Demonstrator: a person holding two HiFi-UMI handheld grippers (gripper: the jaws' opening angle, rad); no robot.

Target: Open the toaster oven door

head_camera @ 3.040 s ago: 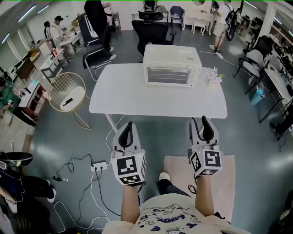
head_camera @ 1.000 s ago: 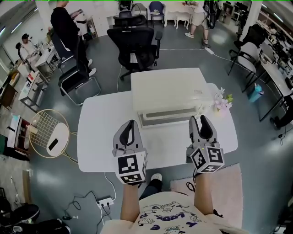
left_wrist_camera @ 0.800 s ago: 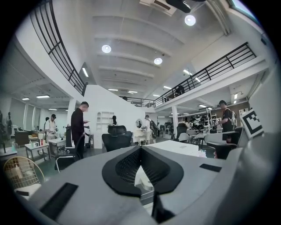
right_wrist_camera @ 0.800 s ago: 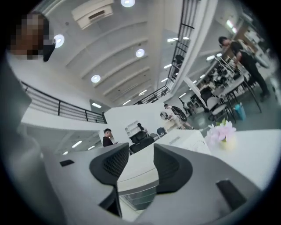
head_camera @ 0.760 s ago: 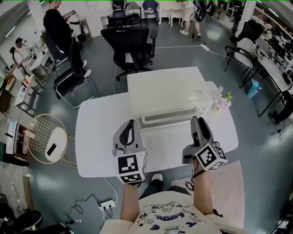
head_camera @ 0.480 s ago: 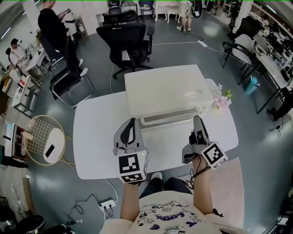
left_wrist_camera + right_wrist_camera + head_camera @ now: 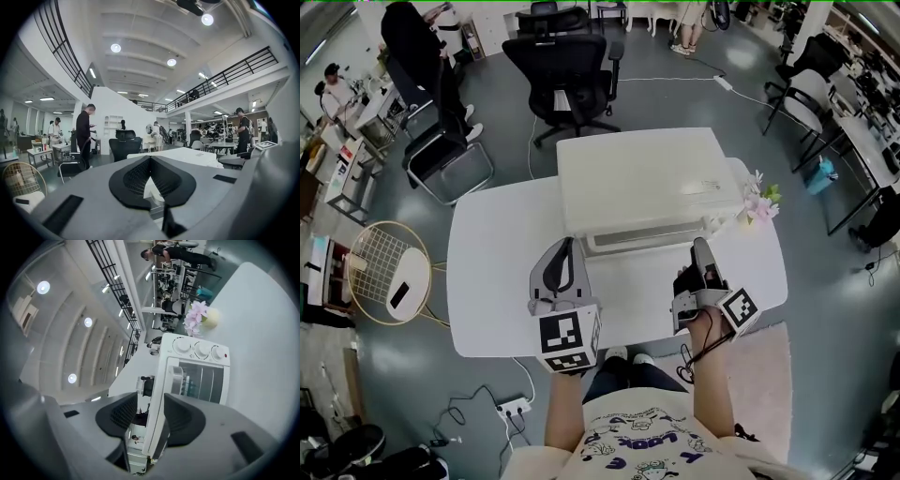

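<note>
The white toaster oven (image 7: 642, 178) stands on the white table (image 7: 502, 272), its front facing me and its glass door (image 7: 202, 380) closed. Its knobs (image 7: 197, 348) sit beside the door in the right gripper view. My right gripper (image 7: 701, 246) is rolled onto its side just in front of the oven's front right corner. Its jaws (image 7: 150, 401) are open with nothing between them, and the oven (image 7: 197, 376) shows beyond the gap. My left gripper (image 7: 565, 244) hovers over the table before the oven's left front, fingertips together (image 7: 150, 158), holding nothing.
A small pot of pink flowers (image 7: 762, 202) stands on the table right of the oven. A black office chair (image 7: 567, 66) is behind the table and a round wire stool (image 7: 386, 272) to its left. People stand further back. A pale rug (image 7: 769, 394) lies under my right side.
I have come closer to the table and oven. The right gripper has rolled onto its side and edged toward the oven's front right corner. The left gripper keeps its pose.
</note>
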